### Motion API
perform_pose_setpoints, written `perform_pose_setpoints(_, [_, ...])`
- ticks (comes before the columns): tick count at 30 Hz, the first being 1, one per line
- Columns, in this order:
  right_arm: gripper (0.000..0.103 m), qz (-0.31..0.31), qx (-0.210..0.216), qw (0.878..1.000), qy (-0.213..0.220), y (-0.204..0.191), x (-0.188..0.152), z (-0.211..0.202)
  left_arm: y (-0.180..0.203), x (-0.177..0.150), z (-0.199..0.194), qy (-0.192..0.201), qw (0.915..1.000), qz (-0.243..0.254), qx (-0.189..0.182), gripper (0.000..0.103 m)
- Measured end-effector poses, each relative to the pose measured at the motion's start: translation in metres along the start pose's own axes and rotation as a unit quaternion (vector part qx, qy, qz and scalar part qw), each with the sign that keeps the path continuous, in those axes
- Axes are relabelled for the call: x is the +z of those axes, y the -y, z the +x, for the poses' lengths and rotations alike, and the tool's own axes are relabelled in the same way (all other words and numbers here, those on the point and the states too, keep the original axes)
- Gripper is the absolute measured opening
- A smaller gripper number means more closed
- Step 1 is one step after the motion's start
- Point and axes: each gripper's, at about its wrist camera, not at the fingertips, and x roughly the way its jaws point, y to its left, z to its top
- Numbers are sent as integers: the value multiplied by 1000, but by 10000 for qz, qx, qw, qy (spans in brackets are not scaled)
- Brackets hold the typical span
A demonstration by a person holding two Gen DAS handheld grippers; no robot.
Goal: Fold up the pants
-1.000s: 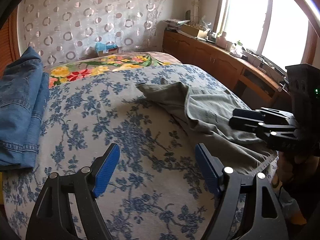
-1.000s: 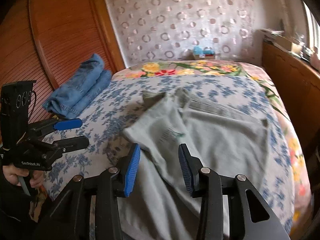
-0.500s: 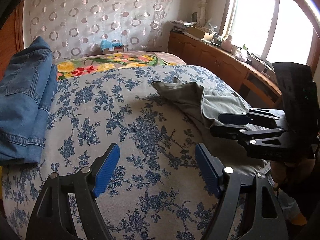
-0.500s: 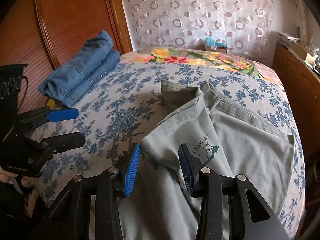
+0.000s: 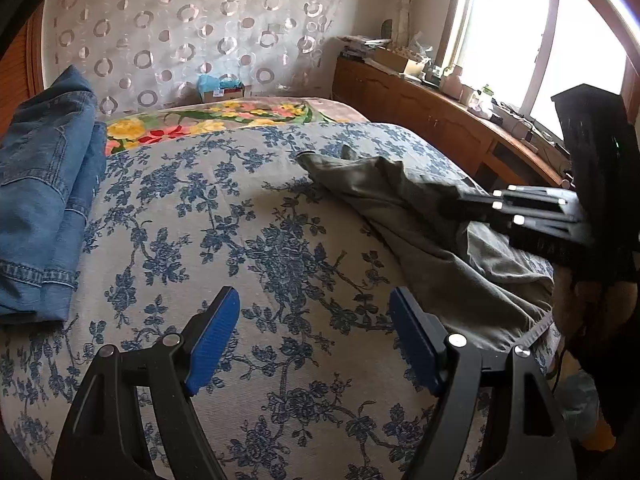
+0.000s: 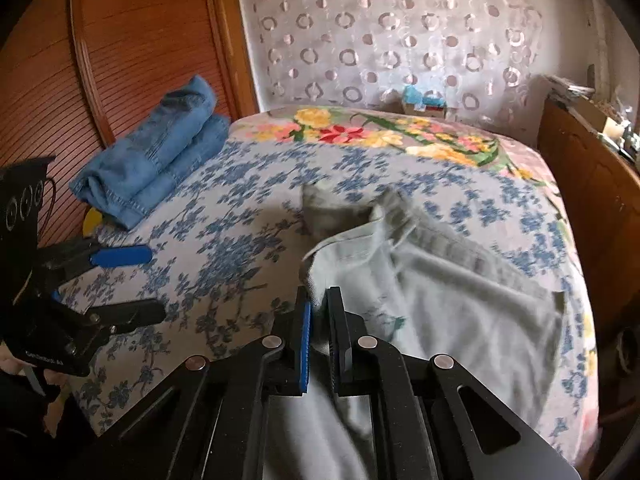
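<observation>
Grey-green pants (image 6: 432, 304) lie crumpled on the right half of the blue-flowered bedspread (image 6: 224, 240); they also show in the left wrist view (image 5: 420, 216). My right gripper (image 6: 319, 312) is shut on a fold of the pants at their left edge; it also shows in the left wrist view (image 5: 496, 206). My left gripper (image 5: 316, 336) is open and empty above bare bedspread (image 5: 240, 248), left of the pants; it also shows in the right wrist view (image 6: 132, 284).
Folded blue jeans (image 5: 44, 200) lie at the bed's left edge, by a wooden panel wall (image 6: 132, 48). A floral blanket (image 6: 384, 136) covers the far end. A wooden cabinet (image 5: 432, 112) with clutter runs along the right under a window.
My right gripper has closed on the pants' left fold and the cloth has bunched up. My left gripper stays open and has barely shifted.
</observation>
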Motion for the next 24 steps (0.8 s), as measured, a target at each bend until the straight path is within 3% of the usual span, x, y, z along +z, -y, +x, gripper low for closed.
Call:
perform_pose_setpoints(15, [7, 516, -829, 9952, 103, 98, -5, -13, 21, 17, 23, -153, 9997, 208, -9, 78])
perform_pose_setpoints(24, [6, 699, -1115, 9913, 90, 124, -3, -10, 37, 25, 40, -262, 9991, 329, -78, 78])
